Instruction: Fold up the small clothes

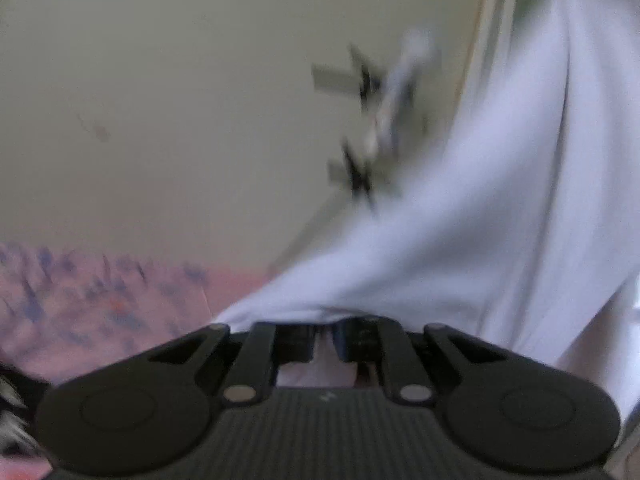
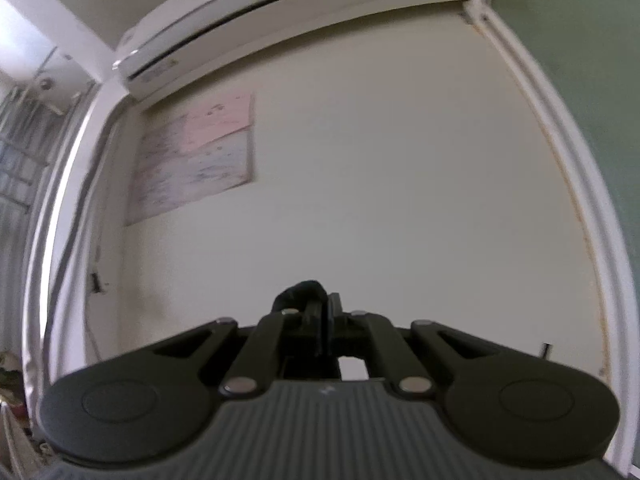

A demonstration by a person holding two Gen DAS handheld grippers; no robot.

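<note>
Item: white garment [image 1: 500, 208], soft, light cloth, hanging in long folds from about 1 o'clock in the left wrist view down to 6 o'clock, where its lower edge is running into the left gripper [image 1: 326, 340]. That gripper is clenching on the hem, fingers nearly together with cloth between them. Handling, as a judgement: it is likely draping and sliding rather than holding shape, so a hem or corner is the better hold, with the pinch kept firm.

Right gripper [image 2: 322, 320]: closing fully, with a bit of dark material bunching at its tips; what that is cannot be told. No white cloth is showing in this view.

Surround: pink patterned bedding [image 1: 100, 308] lying at 8 o'clock, just beside the cloth's lower edge. A blurred drone-like object [image 1: 376, 120] is showing at 12 o'clock against the wall [image 1: 200, 100]. Air conditioner [image 2: 240, 20] at 11 o'clock, poster [image 2: 196, 156] at 10. Open room is lying ahead of both grippers.
</note>
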